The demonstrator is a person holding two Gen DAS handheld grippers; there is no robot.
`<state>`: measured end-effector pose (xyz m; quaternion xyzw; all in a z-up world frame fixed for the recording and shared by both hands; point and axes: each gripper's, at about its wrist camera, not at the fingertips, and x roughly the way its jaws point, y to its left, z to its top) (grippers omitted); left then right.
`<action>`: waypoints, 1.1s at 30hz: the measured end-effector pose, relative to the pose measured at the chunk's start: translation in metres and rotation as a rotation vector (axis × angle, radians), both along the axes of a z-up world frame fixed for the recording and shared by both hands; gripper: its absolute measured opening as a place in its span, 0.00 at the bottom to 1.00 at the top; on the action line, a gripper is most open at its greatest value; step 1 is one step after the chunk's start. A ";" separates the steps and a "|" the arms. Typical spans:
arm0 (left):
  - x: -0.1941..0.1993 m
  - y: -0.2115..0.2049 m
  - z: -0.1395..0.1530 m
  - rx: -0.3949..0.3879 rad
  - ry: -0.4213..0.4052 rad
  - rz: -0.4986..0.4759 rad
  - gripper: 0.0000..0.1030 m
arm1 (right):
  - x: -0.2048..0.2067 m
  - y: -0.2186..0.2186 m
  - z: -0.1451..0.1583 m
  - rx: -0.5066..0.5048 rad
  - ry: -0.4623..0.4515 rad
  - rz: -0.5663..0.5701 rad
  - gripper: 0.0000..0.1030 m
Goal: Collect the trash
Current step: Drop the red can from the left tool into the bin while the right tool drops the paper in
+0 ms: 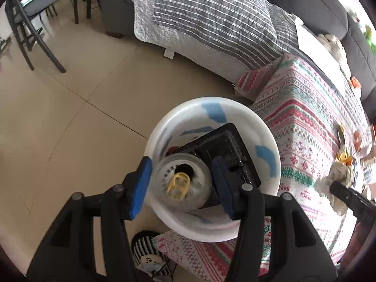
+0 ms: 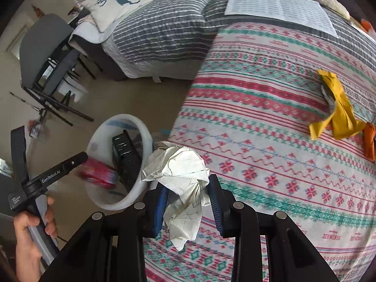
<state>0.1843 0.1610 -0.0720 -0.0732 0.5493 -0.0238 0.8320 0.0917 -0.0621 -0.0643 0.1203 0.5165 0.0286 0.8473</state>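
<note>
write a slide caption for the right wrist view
Right gripper clamps crumpled paper above the patterned tablecloth, white bin to its left.

In the left wrist view the bin sits at lower centre on the floor, touching the edge of the patterned cloth that fills the right side. Inside it a can lies at the lower left, between the left gripper's fingers, with a tray leaning behind it to the right. A striped blanket spreads across the top, chairs at upper left. In the right wrist view the crumpled paper sits at lower centre in the right gripper, over the cloth's left edge. The bin is left of it, a wrapper on the cloth at the right.
</note>
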 end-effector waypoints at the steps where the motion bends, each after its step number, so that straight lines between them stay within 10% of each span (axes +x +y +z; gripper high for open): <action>1: -0.002 0.000 0.004 0.005 -0.011 -0.005 0.64 | 0.001 0.006 0.000 -0.006 -0.004 0.008 0.34; 12: -0.028 0.034 0.024 0.116 -0.044 0.063 0.98 | 0.015 0.066 -0.004 -0.006 -0.007 0.092 0.34; 22: -0.044 0.064 0.016 0.182 -0.022 0.068 0.99 | 0.050 0.108 -0.024 0.061 0.033 0.105 0.39; 26: -0.045 0.068 0.018 0.176 -0.029 0.063 0.99 | 0.056 0.113 -0.026 0.101 0.046 0.071 0.65; 33: -0.047 0.063 0.017 0.165 -0.027 0.046 0.99 | 0.041 0.101 -0.010 0.068 0.023 0.065 0.68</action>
